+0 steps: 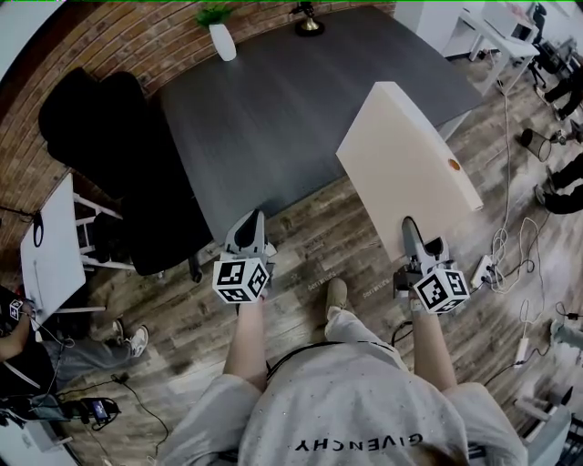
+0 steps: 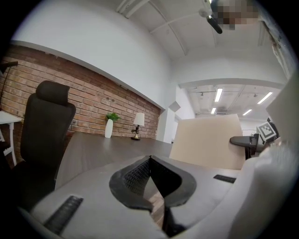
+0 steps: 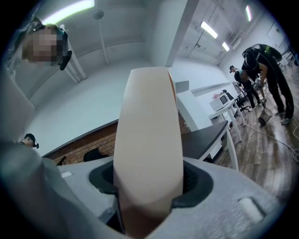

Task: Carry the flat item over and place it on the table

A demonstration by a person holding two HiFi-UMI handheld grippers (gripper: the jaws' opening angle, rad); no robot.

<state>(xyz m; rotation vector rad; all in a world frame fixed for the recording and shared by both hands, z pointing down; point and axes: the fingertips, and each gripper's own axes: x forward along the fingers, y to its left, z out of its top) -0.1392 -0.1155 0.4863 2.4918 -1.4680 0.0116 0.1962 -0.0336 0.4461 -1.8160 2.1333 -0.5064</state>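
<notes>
A flat beige panel (image 1: pixel 405 150) is held clamped at its near edge by the right gripper (image 1: pixel 412 227). In the right gripper view the fingers (image 3: pixel 196 182) are pressed against both faces of the panel (image 3: pixel 147 130), which is seen edge-on and rises toward 12 o'clock. In the head view the panel is held tilted, stretching from the gripper toward 12 o'clock. Its near part is seen over the wooden floor (image 1: pixel 319 264), and its far corner overlaps the right edge of the dark grey surface (image 1: pixel 273 109).

The left gripper (image 1: pixel 250 223) is held at the surface's near edge, at 9 o'clock from the right one. Its fingers (image 2: pixel 135 177) are brought together at the tips, with nothing between them.

On the far end of the surface, at 12 o'clock, a white vase with a plant (image 1: pixel 221 36) and a small lamp (image 1: pixel 308 18) are set. A black office chair (image 1: pixel 118 155) is placed at the surface's left side, at 10 o'clock.
</notes>
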